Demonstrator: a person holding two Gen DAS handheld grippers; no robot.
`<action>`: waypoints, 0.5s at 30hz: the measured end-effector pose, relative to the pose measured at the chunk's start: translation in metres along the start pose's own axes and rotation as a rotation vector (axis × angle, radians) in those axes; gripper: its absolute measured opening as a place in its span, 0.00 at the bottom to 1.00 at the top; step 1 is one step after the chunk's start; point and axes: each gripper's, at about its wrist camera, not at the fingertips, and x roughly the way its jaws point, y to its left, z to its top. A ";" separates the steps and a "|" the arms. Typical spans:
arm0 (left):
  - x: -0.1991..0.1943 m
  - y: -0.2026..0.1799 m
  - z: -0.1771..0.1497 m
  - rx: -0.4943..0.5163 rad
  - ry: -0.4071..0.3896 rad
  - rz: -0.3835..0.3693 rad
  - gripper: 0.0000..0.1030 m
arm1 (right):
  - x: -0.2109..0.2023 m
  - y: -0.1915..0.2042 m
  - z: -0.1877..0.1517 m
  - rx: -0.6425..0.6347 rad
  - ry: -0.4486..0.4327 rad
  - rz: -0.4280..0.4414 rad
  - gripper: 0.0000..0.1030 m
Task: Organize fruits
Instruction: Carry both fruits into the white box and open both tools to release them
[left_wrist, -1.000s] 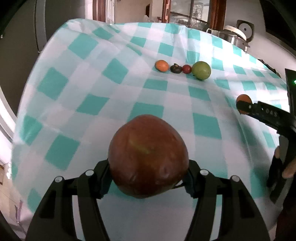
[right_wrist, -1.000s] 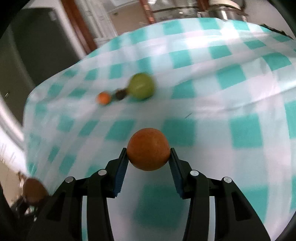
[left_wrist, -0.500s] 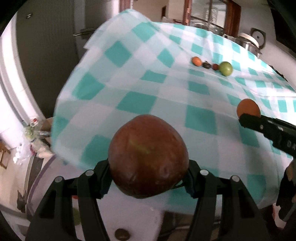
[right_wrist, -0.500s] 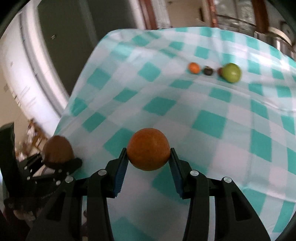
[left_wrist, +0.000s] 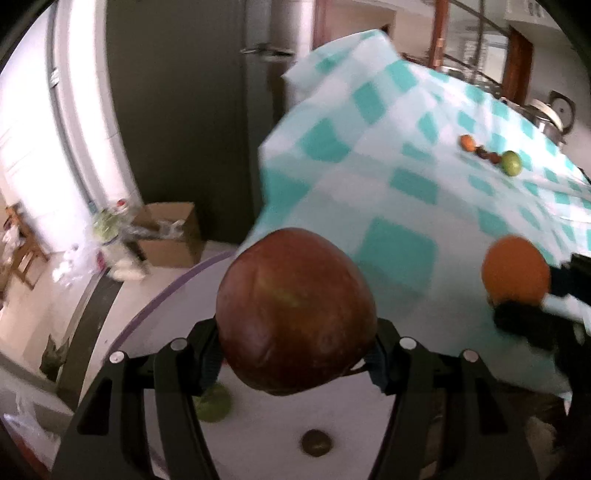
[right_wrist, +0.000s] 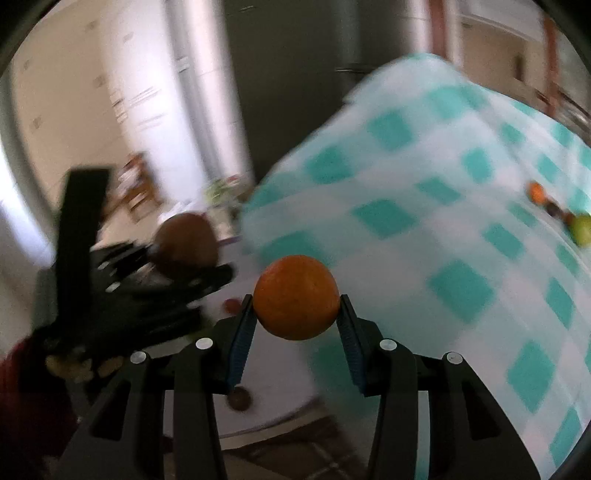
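Observation:
My left gripper (left_wrist: 295, 343) is shut on a large dark red apple (left_wrist: 295, 314) and holds it over a low white round table (left_wrist: 155, 332). My right gripper (right_wrist: 295, 314) is shut on an orange (right_wrist: 296, 297), which also shows at the right of the left wrist view (left_wrist: 515, 273). The left gripper with its apple (right_wrist: 184, 247) shows at the left of the right wrist view. A row of small fruits with a green apple (left_wrist: 511, 162) lies far back on the checked tablecloth (left_wrist: 406, 177).
On the white round table lie a green fruit (left_wrist: 214, 404) and a small brown fruit (left_wrist: 315, 442). A cardboard box (left_wrist: 170, 232) and bags stand on the floor at the left. A dark cabinet (left_wrist: 184, 92) rises behind.
Both grippers have swung left and back, off the checked table and over its left edge. The low white table now lies below them. Both fruits stay gripped.

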 end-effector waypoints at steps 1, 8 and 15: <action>0.003 0.009 -0.004 -0.012 0.012 0.012 0.61 | 0.006 0.011 -0.001 -0.031 0.013 0.020 0.43; 0.052 0.045 -0.030 0.023 0.189 0.074 0.61 | 0.072 0.059 -0.027 -0.195 0.216 0.088 0.43; 0.117 0.061 -0.047 0.085 0.393 0.045 0.61 | 0.161 0.062 -0.054 -0.221 0.467 0.057 0.43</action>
